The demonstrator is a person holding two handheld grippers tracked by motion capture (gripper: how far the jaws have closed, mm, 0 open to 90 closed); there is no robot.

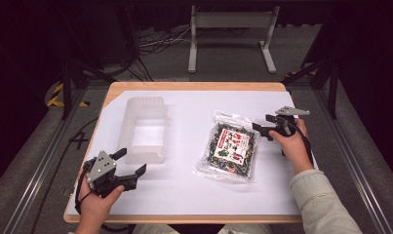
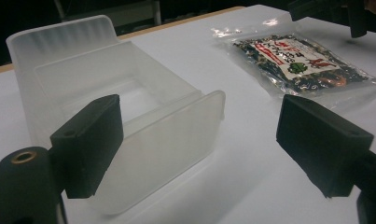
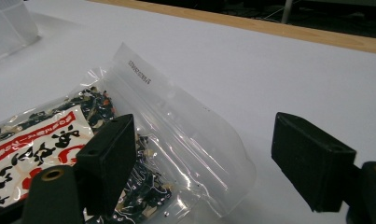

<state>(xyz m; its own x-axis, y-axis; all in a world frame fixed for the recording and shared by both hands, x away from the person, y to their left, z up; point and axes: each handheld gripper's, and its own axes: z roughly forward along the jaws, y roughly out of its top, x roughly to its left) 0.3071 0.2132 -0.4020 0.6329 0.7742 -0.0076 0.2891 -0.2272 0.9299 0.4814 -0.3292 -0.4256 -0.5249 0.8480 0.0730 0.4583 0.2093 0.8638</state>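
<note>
The clear plastic snack bag lies flat on the white sheet that covers the tabletop, right of the middle; its red and white label faces up and dark pieces fill it; its sealed transparent end points away from the person. The right hand-held gripper sits at the bag's upper right corner, held by the person's right hand, whose pale sleeve comes in from the lower right; its jaws stand wide apart and clamp nothing; in the right gripper view the bag's clear end lies between and below the two black jaws, the left jaw over the filled part, the right jaw over bare white sheet, and neither pad presses on the plastic; whether a jaw grazes the bag I cannot tell. The translucent plastic bin stands upright and open-topped on the sheet, left of the bag and well apart from it. The left hand-held gripper is held low at the near left by the left hand, just beside the bin's near end; its jaws are also spread and empty; in the left gripper view the bin's near wall rises between them, closer to the left jaw, and the bag lies farther off to the right.
</note>
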